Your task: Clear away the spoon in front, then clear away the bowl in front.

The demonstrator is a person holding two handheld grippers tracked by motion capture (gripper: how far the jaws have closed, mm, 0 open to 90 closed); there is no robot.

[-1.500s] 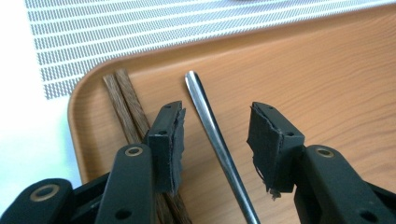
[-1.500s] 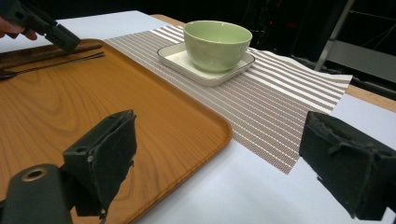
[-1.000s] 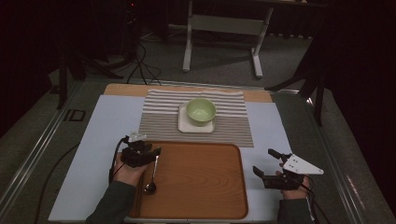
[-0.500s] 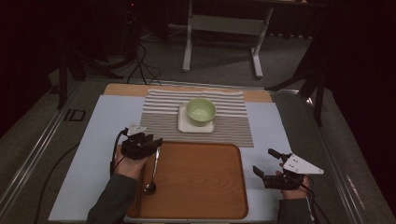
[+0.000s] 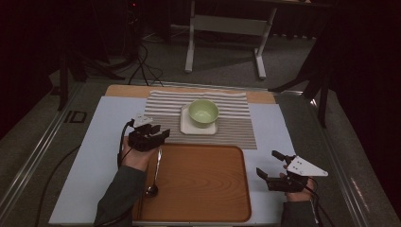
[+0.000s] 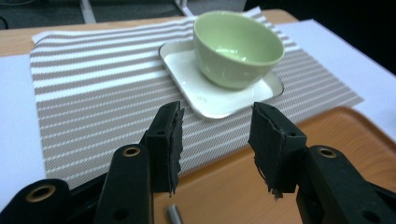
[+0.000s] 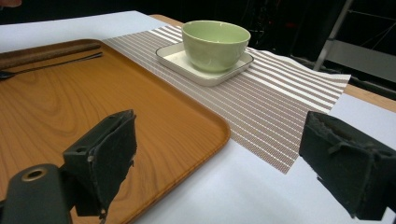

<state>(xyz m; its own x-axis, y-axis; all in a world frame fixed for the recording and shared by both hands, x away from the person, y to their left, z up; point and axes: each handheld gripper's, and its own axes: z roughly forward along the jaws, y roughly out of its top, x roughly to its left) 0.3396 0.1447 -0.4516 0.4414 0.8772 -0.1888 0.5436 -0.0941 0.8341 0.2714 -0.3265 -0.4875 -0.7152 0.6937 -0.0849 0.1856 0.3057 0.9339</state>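
Left gripper (image 5: 158, 133) hangs over the tray's (image 5: 208, 208) far left rim, jaws spread about halfway, nothing between them, touching nothing. Spoon (image 5: 154, 176) lies flat in the tray just under and behind it, handle tip below the jaws. Ahead: striped mat (image 5: 165, 106), then bowl (image 5: 203, 112) on its small plate (image 5: 185, 126), bare mat between. Right gripper (image 5: 273, 164) sits beside the tray's right edge, jaws wide, empty.

Dim room with black surroundings, table lit from above, apparently; the close jaws look slightly soft.
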